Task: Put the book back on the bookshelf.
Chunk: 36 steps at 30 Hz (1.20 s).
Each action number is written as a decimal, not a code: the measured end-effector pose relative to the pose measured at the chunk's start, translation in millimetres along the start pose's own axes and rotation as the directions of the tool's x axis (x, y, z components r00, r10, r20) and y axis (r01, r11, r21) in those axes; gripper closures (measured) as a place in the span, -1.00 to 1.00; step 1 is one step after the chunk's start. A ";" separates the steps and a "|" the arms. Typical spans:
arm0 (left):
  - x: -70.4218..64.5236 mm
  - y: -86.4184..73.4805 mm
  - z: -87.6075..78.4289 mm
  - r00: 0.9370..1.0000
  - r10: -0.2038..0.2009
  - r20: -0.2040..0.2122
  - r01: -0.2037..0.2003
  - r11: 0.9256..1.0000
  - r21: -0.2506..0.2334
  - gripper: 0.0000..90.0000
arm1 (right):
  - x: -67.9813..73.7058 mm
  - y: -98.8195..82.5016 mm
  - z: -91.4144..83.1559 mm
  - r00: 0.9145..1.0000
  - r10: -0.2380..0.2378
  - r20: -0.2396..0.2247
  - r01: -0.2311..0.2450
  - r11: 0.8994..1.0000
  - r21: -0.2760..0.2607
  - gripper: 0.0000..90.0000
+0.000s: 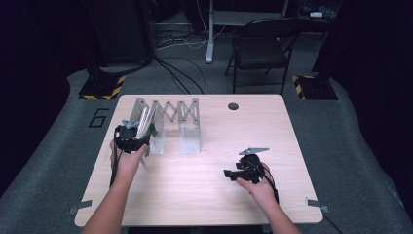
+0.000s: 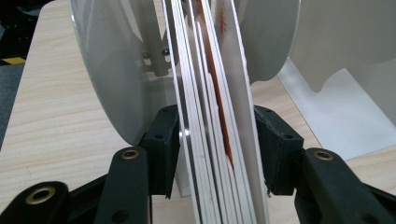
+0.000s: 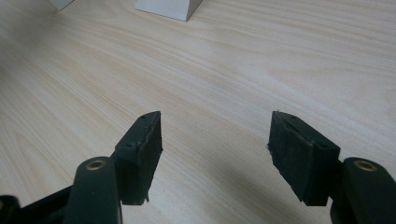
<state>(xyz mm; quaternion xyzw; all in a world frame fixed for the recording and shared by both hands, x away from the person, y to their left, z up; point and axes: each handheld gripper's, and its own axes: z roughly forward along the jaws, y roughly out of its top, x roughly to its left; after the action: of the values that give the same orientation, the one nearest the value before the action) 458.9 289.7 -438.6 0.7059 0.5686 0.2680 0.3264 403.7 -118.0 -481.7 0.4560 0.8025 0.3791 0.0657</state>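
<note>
Left hand-held gripper [image 2: 217, 154] sits at the left end of the accordion-style metal rack [image 1: 168, 119], jaws straddling a bundle of thin white booklets [image 2: 210, 116] that stands on edge in the leftmost slot, between the rack's grey divider plates [image 2: 112, 74]. In the left gripper view a sliver of gap shows between the left pad and the nearest sheet; the right pad sits close against the outer cover, contact uncertain. Reading: the jaws are half-wide and not pressing, with the bundle between them but standing on its own in the rack.

Right hand-held gripper [image 3: 215, 149] rests low over bare wood on the right half of the surface [image 1: 204, 195], well apart from the rack, jaws parted and empty.

Step in hand, as judged: releasing the booklets into the slot, filing nearly done. Next move calls for backing the left gripper straight out along the line of the sheets, jaws wide enough not to drag the outer covers or tip the bundle against the divider.
</note>
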 end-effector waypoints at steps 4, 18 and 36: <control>-1.3 -0.3 -3.9 1.000 0.005 0.001 -0.005 1.000 0.006 0.13 | 0.5 0.0 -0.1 1.000 0.001 0.001 -0.001 1.000 0.003 -0.23; -1.6 -2.3 -8.3 1.000 0.024 0.003 -0.024 1.000 0.020 -0.06 | 0.1 0.0 -1.0 1.000 0.008 0.003 -0.008 1.000 0.005 -0.23; 1.2 -5.4 -18.7 0.999 0.025 0.027 -0.025 0.999 0.029 -0.17 | -0.9 -0.7 0.2 1.000 0.001 0.007 -0.001 1.000 0.005 -0.23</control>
<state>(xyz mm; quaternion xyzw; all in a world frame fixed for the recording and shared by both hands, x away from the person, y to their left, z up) 441.7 294.6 -430.7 0.7213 0.5591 0.2541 0.3203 403.8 -118.8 -482.5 0.4579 0.8031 0.3755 0.0668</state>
